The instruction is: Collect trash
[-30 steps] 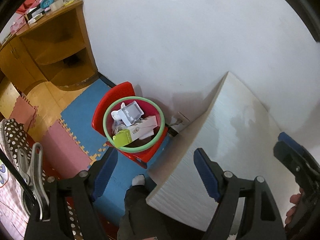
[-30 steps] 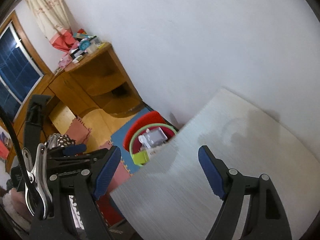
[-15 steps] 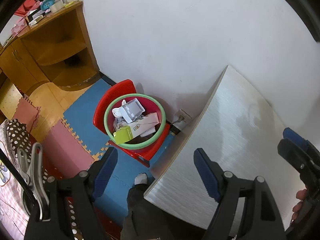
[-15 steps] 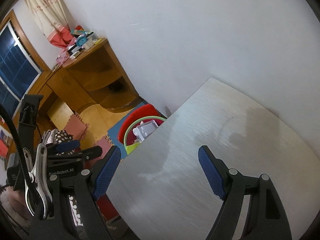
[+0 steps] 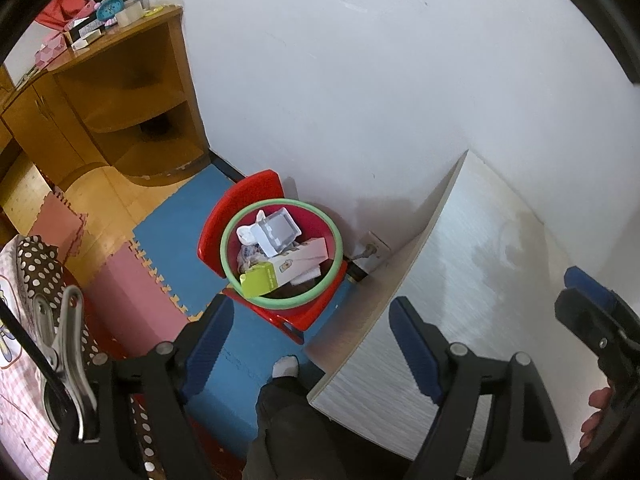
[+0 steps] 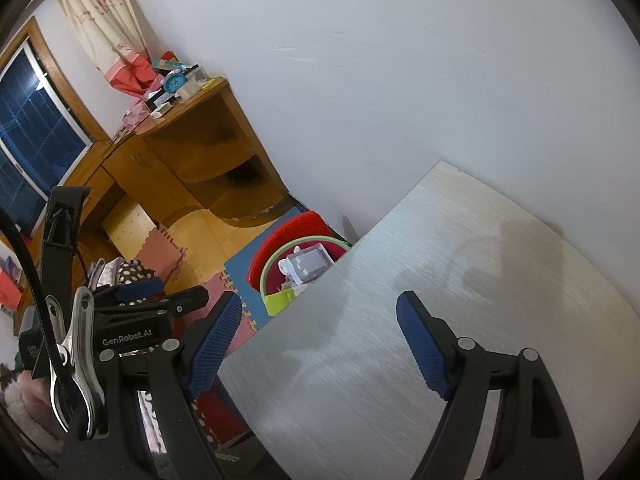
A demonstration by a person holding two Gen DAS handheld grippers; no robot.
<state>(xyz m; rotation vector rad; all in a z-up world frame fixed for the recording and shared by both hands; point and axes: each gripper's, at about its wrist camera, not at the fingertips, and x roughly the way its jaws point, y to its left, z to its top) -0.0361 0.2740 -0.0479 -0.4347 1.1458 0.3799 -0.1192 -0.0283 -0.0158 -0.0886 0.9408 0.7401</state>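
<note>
On the blue foam floor mat (image 5: 172, 236), just off the left edge of the pale wood-grain table (image 5: 472, 280), sits the round red plastic bin with a green rim (image 5: 282, 254), resting on a red plastic chair (image 5: 244, 196) pushed against the white wall (image 5: 360, 80). Trash is already in it: a white moulded plastic tray (image 5: 276, 230), a long white-and-pink carton (image 5: 302, 260), a lime-green box (image 5: 260, 280), crumpled wrappers underneath. Bin likely parked there so items can be dropped straight off the table edge.

Left gripper (image 5: 310, 346) hangs above the table's near-left corner, pointed down at the bin, blue-padded fingers spread wide, nothing between them. Right gripper (image 6: 318, 342) hovers over the table surface, jaws also released and empty; its view shows only bare tabletop and part of the bin past the left edge. The right gripper's black body shows at the right edge of the left view.

No loose trash visible on the table in either view, so judgement: collection looks about finished, or the remaining trash is out of frame. Both held apart and high, probably clear of the surface between pickups.

Further out: a wooden corner shelf unit (image 5: 120, 100) along the wall with a teal alarm clock (image 5: 110, 6) and boxes on top, pink foam tiles (image 5: 128, 292), polka-dot fabric (image 5: 40, 268) at left, a dark window (image 6: 28, 136) with curtain.
</note>
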